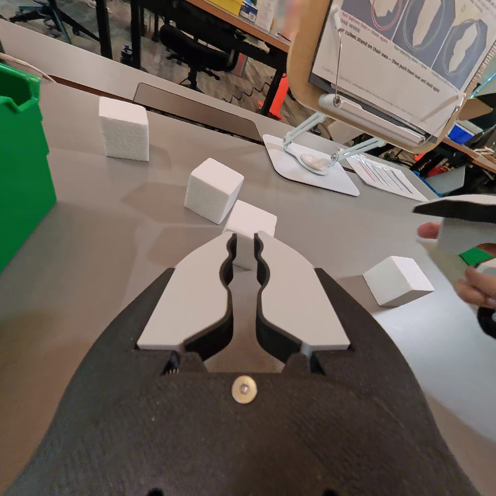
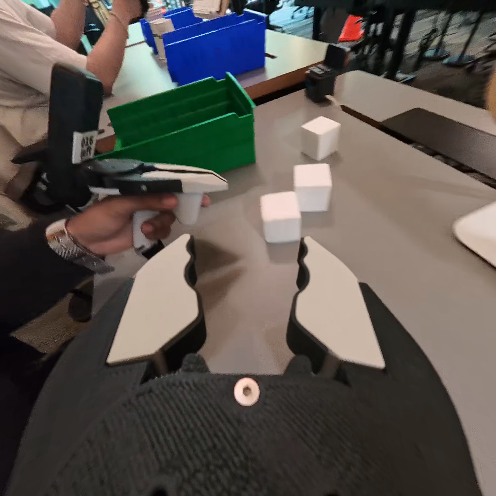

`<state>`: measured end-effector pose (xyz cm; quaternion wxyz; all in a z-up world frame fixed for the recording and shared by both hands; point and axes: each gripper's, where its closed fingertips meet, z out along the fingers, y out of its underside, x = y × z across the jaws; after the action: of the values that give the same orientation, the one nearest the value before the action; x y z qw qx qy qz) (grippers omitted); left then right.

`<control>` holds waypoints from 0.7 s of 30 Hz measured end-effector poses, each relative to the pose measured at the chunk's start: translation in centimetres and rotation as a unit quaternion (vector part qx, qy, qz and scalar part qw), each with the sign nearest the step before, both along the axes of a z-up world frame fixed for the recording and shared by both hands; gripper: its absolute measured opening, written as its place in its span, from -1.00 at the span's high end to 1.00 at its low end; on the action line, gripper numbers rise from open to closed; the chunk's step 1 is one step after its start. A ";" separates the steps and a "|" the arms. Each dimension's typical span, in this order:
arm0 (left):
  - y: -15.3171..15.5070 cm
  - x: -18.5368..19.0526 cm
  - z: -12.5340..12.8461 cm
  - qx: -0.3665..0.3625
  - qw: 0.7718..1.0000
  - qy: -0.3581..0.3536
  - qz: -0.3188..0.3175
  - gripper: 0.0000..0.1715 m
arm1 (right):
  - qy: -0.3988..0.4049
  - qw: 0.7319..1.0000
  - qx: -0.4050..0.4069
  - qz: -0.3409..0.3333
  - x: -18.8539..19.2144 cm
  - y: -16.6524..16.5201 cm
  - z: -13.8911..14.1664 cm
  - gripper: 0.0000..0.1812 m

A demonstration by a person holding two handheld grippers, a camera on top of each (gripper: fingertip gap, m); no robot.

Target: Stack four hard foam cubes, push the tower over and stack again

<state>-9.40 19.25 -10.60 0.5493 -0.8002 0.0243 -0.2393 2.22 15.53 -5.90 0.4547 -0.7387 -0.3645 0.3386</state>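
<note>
Several white foam cubes sit on the grey table (image 1: pixel 94 241). In the left wrist view one stands far left (image 1: pixel 123 128), two touch in the middle (image 1: pixel 213 197) (image 1: pixel 251 222), and one lies at the right (image 1: pixel 397 280). My left gripper (image 1: pixel 245 236) is nearly shut with only a narrow gap, empty, just short of the nearest middle cube. My right gripper (image 2: pixel 245 241) is wide open and empty, with the near cube (image 2: pixel 280 216) just beyond its right fingertip. The other cubes (image 2: pixel 312 186) (image 2: pixel 320 141) lie farther off. The left gripper (image 2: pixel 224 182) shows hand-held at the left.
A green bin (image 1: pixel 21 161) (image 2: pixel 188 139) stands at the table's left. A document stand (image 1: pixel 375 80) on a white base (image 1: pixel 308 166) is at the back right. The right gripper (image 1: pixel 418 212) enters from the right. Blue bins (image 2: pixel 214 51) and a person sit at another table. Left tips to right tips: about 15 centimeters. About 7 centimeters separates my left fingertips from the near cube (image 2: pixel 280 216).
</note>
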 end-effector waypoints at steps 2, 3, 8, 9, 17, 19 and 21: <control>0.0 -0.5 0.3 0.005 1.000 -0.006 0.009 0.85 | -0.040 0.999 -0.002 -0.019 -3.0 1.7 -1.0 0.17; 0.1 -0.7 0.3 0.006 1.000 -0.007 0.011 0.85 | -0.076 0.996 0.009 -0.037 -4.0 2.9 -2.1 0.15; 0.1 -1.4 0.1 -0.005 1.000 -0.015 0.011 0.84 | -0.246 0.964 0.011 -0.097 -6.1 7.3 -10.2 0.17; 0.0 -1.4 0.1 -0.008 1.000 -0.022 0.007 0.84 | -0.253 0.963 -0.002 -0.091 -6.6 7.2 -11.4 0.20; -0.3 -0.2 0.1 -0.020 0.998 -0.049 -0.018 0.84 | -0.191 0.976 0.041 -0.096 -6.3 5.0 -8.3 0.60; -0.3 -0.2 0.1 -0.020 0.998 -0.054 -0.016 0.84 | -0.195 0.977 0.030 -0.084 -5.9 5.0 -8.0 0.36; -0.2 -0.4 0.2 -0.019 0.998 -0.059 -0.009 0.85 | -0.182 0.979 0.032 -0.086 -6.0 6.1 -7.8 0.21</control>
<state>-9.75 19.05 -10.43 0.5325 -0.7945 -0.0056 -0.2919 -3.77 21.67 -13.67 0.4318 -0.8016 -0.3868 0.1462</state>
